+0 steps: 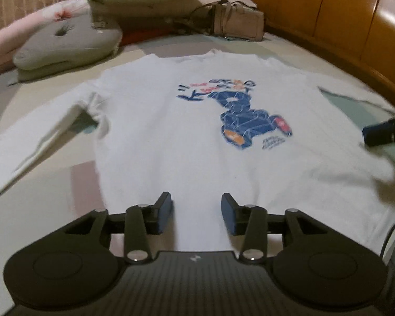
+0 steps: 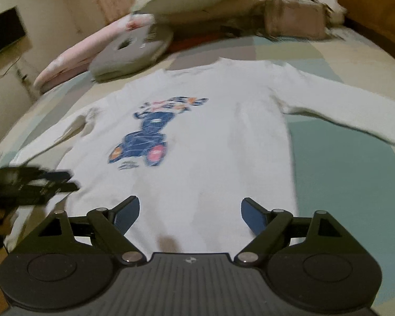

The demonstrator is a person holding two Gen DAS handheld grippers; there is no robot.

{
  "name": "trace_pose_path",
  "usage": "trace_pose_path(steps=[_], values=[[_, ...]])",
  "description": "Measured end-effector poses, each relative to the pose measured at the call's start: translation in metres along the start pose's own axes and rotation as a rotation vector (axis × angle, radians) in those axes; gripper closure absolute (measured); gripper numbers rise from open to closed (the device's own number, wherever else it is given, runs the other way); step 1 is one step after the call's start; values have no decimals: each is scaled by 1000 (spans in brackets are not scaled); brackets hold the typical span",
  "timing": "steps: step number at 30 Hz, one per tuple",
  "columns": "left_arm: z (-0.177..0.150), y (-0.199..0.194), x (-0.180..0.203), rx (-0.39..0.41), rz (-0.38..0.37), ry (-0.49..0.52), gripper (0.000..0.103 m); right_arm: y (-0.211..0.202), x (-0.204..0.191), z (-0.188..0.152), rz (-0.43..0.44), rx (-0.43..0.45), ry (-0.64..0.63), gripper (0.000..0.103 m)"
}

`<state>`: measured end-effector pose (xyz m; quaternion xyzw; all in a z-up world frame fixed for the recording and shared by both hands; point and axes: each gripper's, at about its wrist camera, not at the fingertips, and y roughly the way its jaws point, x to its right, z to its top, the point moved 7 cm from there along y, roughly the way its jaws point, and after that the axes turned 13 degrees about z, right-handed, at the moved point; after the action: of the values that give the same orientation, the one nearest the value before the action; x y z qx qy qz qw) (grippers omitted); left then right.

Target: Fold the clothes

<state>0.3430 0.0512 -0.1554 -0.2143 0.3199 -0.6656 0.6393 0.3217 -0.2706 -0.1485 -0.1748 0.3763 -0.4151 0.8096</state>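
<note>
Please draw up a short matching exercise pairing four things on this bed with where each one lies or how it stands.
Things:
1. White long-sleeved sweatshirt with blue printed figure
2. Grey round cushion with a centre hole
3. Beige strapped fabric bag
4. Left tool

Descriptions:
a. Open, above the sweatshirt's hem
b. Spread flat, print up, sleeves out
c. Beyond the collar, near the wooden bed frame
d. Beyond the sweatshirt's left shoulder in the left wrist view

Pairs: 1-b, 2-d, 3-c, 4-a
</note>
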Motion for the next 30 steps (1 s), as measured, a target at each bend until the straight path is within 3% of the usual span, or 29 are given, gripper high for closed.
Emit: trace_pose_path(steps=[4,8,11,14,17,19,22,23,24,25,26,27,30], values=[[-7,-11,12,0,-18,48,57,-9,46,25,47,47,101,12],[-9,-18,25,14,-37,78,57,4,112,62,117,104,321,11],[-2,-26,41,78,-65,96,56,23,149,83,261,134,528,11],[3,-31,53,112,-107,101,48,40,166,98,322,169,641,11],[6,-30,60,115,-123,98,46,54,170,110,313,192,678,11],[7,-27,63,117,-124,99,46,61,169,118,257,205,640,12],[6,-22,63,109,-113,93,46,69,167,127,136,223,510,28],[6,-21,62,107,-108,90,46,70,168,127,91,215,466,38],[5,-20,61,107,-104,90,46,70,168,127,46,207,422,55],[5,-19,60,107,-99,91,45,71,168,128,1,199,377,64],[4,-19,58,108,-92,95,45,72,168,129,-46,190,330,87],[3,-18,56,109,-83,99,45,73,167,128,-100,177,271,92],[-1,-13,50,93,-53,106,45,74,163,133,-202,165,130,92]])
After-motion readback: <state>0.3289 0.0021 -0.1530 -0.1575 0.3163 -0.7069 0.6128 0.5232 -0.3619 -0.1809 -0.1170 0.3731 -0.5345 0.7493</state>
